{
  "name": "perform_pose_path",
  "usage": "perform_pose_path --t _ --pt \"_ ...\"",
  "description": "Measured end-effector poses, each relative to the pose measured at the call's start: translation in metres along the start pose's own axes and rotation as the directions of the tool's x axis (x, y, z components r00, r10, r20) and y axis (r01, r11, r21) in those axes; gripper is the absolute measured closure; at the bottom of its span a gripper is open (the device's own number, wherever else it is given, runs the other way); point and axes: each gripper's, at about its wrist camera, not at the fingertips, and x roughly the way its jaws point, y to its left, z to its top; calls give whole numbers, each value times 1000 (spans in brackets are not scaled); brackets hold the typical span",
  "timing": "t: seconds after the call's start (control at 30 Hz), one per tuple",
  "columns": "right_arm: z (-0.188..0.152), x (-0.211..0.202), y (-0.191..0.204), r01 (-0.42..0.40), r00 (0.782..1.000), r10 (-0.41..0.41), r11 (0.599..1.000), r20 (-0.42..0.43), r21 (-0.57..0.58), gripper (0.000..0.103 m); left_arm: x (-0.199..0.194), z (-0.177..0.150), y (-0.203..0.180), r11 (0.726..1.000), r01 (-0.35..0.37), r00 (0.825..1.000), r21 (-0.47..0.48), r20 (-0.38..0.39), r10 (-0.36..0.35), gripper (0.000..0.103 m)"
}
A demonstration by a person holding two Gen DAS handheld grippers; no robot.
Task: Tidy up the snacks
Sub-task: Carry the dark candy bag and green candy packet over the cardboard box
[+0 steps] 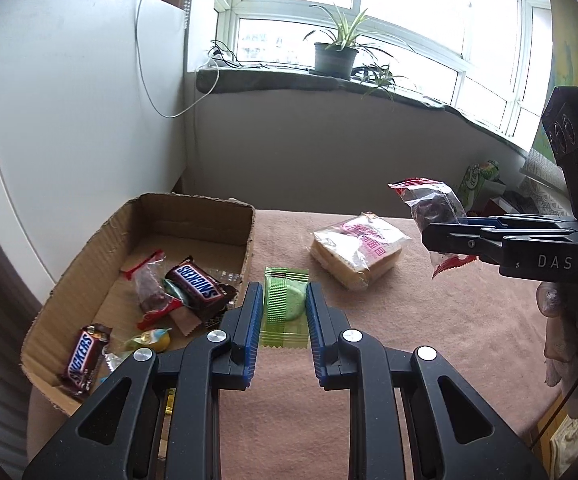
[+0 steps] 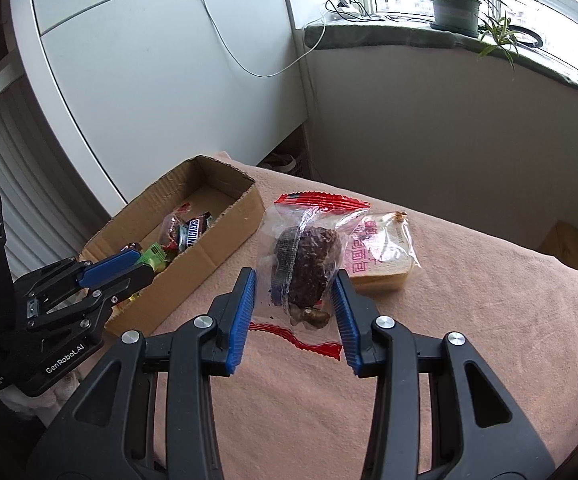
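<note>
My left gripper (image 1: 283, 300) is shut on a green wrapped snack (image 1: 283, 306), lifted just right of the cardboard box (image 1: 89, 256). The same green snack (image 2: 153, 257) shows between the left gripper (image 2: 145, 266) jaws in the right wrist view, over the box's near wall. My right gripper (image 2: 295, 292) is shut on a clear red-edged packet with a dark brown cake (image 2: 303, 264); that packet (image 1: 435, 216) hangs above the table at the right in the left wrist view, held by the right gripper (image 1: 443, 240). Several snacks lie in the box, among them two Snickers bars (image 1: 199, 286).
A wrapped sliced bread pack (image 1: 355, 252) lies on the pink cloth-covered table (image 1: 409, 340), right of the box (image 2: 193, 240) and behind the held cake packet (image 2: 385, 260). White cabinet stands left, wall and windowsill with potted plants (image 1: 335, 54) behind.
</note>
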Motion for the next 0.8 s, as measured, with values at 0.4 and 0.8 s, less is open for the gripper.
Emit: perform_pose_path --t 0.4,0.8 --pt "35 34 66 -81 997 80 992 -14 -99 62 -15 -3 49 995 -76 997 -64 15 78 83" --pt "59 84 114 -136 990 128 980 -59 -147 62 -12 -10 89 984 -133 991 -122 -1 134 83"
